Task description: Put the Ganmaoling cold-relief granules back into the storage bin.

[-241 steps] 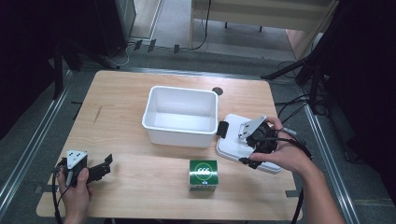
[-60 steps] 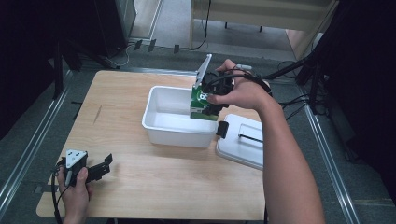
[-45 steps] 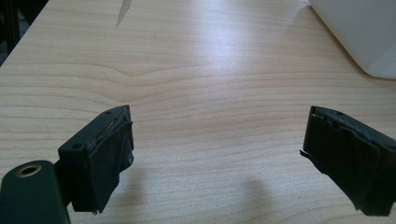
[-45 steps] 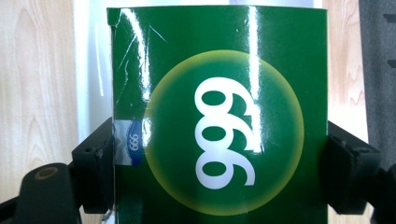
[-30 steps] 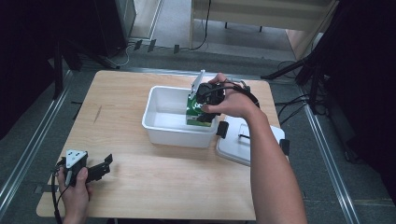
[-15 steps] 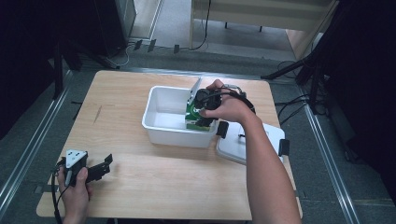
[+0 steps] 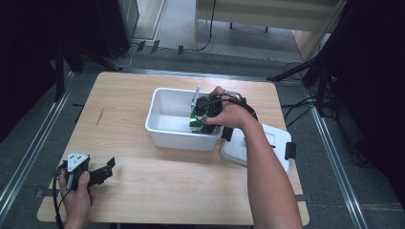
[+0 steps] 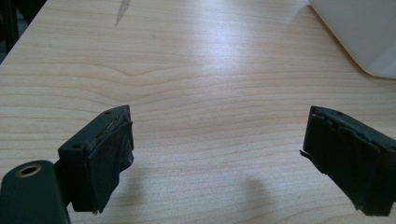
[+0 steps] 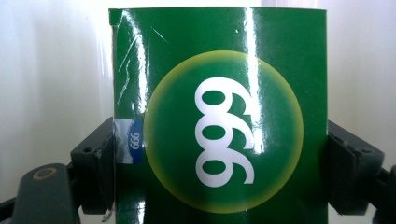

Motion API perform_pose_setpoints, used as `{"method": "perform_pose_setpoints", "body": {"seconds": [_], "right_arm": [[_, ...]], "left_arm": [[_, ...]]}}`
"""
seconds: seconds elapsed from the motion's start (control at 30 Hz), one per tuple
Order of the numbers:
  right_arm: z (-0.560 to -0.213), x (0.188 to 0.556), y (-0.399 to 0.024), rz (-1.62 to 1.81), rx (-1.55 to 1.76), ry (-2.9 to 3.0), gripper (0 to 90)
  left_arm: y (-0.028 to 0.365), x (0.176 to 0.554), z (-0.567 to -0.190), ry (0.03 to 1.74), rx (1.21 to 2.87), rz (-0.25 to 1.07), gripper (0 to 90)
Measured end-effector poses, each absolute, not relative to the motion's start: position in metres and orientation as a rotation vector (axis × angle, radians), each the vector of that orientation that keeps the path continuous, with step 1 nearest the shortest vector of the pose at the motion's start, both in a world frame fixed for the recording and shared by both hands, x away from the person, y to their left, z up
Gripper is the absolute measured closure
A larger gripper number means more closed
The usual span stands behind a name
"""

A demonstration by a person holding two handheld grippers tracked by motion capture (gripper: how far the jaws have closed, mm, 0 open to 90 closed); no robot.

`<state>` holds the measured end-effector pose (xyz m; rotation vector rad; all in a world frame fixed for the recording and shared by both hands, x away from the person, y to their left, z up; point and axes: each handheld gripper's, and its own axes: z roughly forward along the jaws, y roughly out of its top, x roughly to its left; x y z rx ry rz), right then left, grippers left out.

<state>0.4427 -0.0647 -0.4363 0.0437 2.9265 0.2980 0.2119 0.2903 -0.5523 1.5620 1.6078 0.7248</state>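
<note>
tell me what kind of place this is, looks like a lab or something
Probably a lab or recording setup, not a home: a bare wooden table framed by metal floor rails, loose cables on the grey floor, and dark stands around it.

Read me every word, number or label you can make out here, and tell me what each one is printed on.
"999": large white digits, turned sideways, in the yellow-edged circle on the green box.
"999": small white digits on the blue patch at the box's left edge.
In the high view the box's print is too small to read.
</note>
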Motion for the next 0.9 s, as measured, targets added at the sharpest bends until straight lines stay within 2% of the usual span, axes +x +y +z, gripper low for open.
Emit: {"method": "perform_pose_setpoints", "body": {"seconds": [0.9], "right_arm": [[-0.4411, 0.448, -0.0624, 0.099, 0.159, 3.027, 15.3]], "left_arm": [[0.2906, 0.2121, -0.5523, 1.609, 1.567, 0.716, 8.7]]}}
